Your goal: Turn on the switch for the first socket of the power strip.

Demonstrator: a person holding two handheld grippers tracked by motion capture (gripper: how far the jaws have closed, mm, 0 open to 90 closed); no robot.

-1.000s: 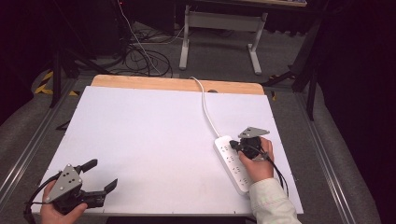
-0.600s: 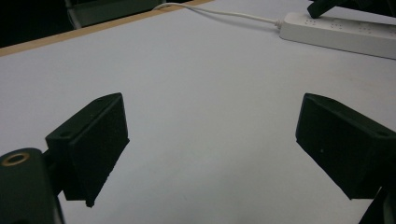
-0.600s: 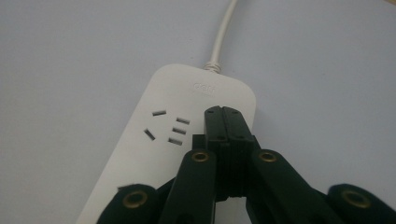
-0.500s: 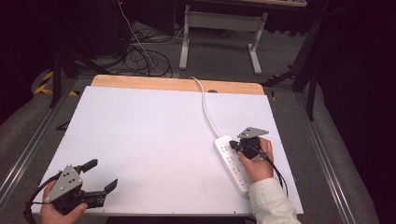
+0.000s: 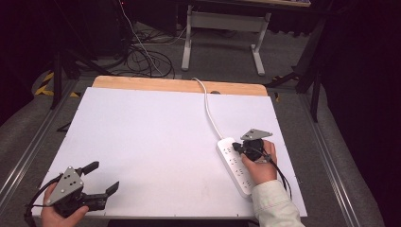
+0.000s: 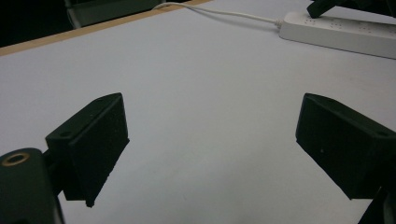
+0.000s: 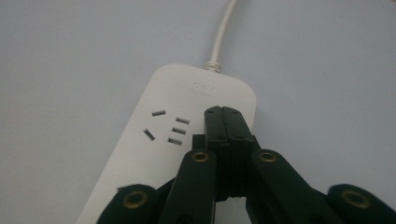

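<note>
While the right gripper [image 7: 227, 112] rests its closed, empty jaws on the cord end of the white power strip [image 7: 154, 154], at the table's [image 5: 142, 137] right near edge, the likely step is pressing a switch there. Advice: bear straight down, lightly, so the strip stays put. Left gripper [image 5: 101, 177]: jaws spread, idle, near left corner.

From above I see the whole table [image 5: 156, 137]; my left camera looks low across it, my right sits close over the strip [image 7: 187, 135].
</note>
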